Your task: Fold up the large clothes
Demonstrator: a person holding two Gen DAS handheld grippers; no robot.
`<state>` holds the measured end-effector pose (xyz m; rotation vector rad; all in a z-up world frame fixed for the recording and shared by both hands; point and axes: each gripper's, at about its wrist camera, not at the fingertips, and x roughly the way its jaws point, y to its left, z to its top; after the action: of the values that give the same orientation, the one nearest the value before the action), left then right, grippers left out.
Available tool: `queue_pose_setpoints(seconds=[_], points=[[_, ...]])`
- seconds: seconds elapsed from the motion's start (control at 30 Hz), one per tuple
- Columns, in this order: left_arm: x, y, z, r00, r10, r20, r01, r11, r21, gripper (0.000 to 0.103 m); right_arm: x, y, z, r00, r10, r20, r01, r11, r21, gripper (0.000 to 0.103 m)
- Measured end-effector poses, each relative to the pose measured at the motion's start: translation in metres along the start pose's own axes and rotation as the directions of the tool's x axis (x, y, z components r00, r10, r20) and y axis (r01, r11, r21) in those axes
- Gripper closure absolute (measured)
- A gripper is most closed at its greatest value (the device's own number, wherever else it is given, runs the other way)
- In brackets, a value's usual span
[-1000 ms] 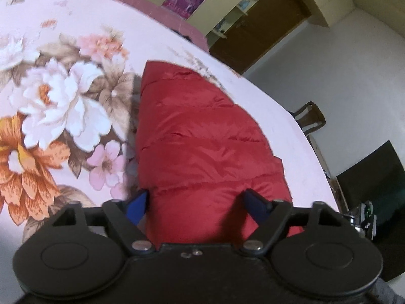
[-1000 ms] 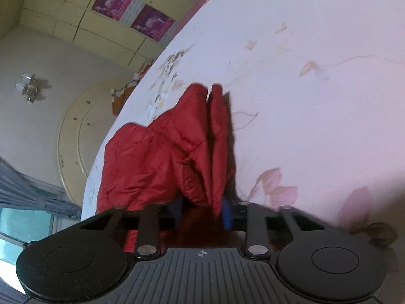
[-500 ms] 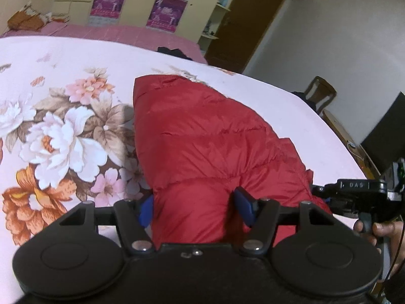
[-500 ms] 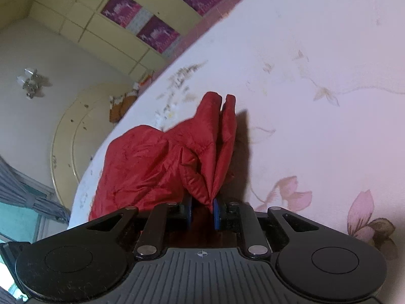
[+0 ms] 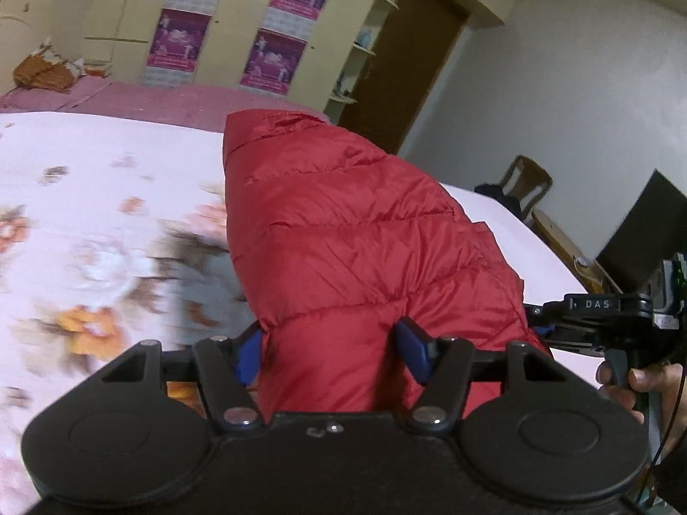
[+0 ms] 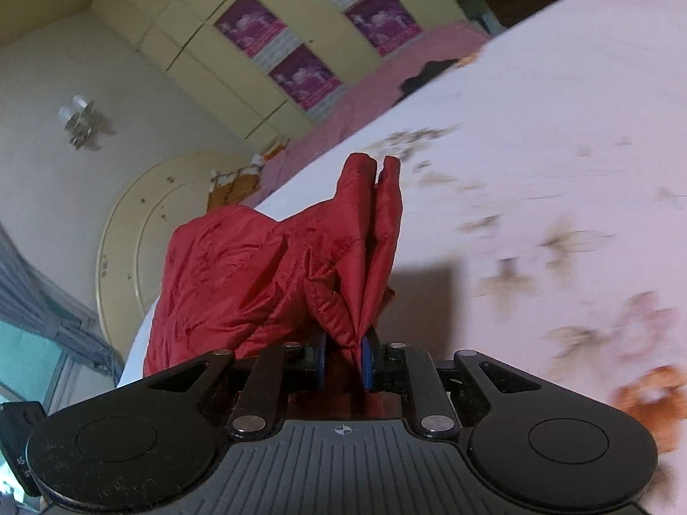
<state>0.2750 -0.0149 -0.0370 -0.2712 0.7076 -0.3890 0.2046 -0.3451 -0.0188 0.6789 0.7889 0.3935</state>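
Observation:
A red quilted puffer jacket (image 5: pixel 352 231) is lifted off a bed with a pink floral sheet (image 5: pixel 86 214). My left gripper (image 5: pixel 328 347) has its blue pads wide apart with a thick fold of the jacket filling the gap; the pads press its sides. My right gripper (image 6: pixel 343 356) is shut on a thin edge of the jacket (image 6: pixel 266 274), which rises bunched in front of it. The right gripper also shows in the left wrist view (image 5: pixel 601 317), held by a hand at the jacket's right side.
The floral sheet (image 6: pixel 558 150) spreads right of the jacket. A yellow wardrobe with purple posters (image 5: pixel 240 30) and a brown door (image 5: pixel 408 64) stand behind. A wooden chair (image 5: pixel 526 184) and a dark screen (image 5: pixel 644 231) are at the right.
Both grippers have risen and tilted up, lifting the jacket off the sheet. The right gripper closed tighter on the jacket edge. The left pads narrowed onto the thick fold.

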Motion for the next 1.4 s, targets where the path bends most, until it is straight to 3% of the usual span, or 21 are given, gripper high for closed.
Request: queue_pose_setpoints(seconds=[0.3, 0.57, 1.03, 1.4], points=[[-0.052, 0.099, 0.008, 0.999, 0.045, 0.004, -0.044, 0.997, -0.059, 0.042, 0.084, 0.098, -0.03, 0.998, 0.04, -0.055, -0.043, 0.997, -0.061, 0.088], [-0.071, 0.15, 0.013, 0.998, 0.055, -0.016, -0.056, 0.995, -0.084, 0.042, 0.13, 0.142, -0.055, 0.995, 0.034, -0.093, -0.042, 0.996, -0.079, 0.088], [-0.057, 0.202, 0.007, 0.997, 0.006, -0.082, -0.018, 0.989, -0.144, 0.042, 0.174, 0.154, -0.065, 0.993, -0.03, -0.116, 0.021, 0.997, -0.075, 0.088], [-0.047, 0.225, -0.007, 0.997, -0.019, -0.07, 0.003, 0.975, -0.22, 0.036, 0.204, 0.121, -0.073, 0.986, -0.071, -0.149, 0.067, 0.997, -0.031, 0.088]])
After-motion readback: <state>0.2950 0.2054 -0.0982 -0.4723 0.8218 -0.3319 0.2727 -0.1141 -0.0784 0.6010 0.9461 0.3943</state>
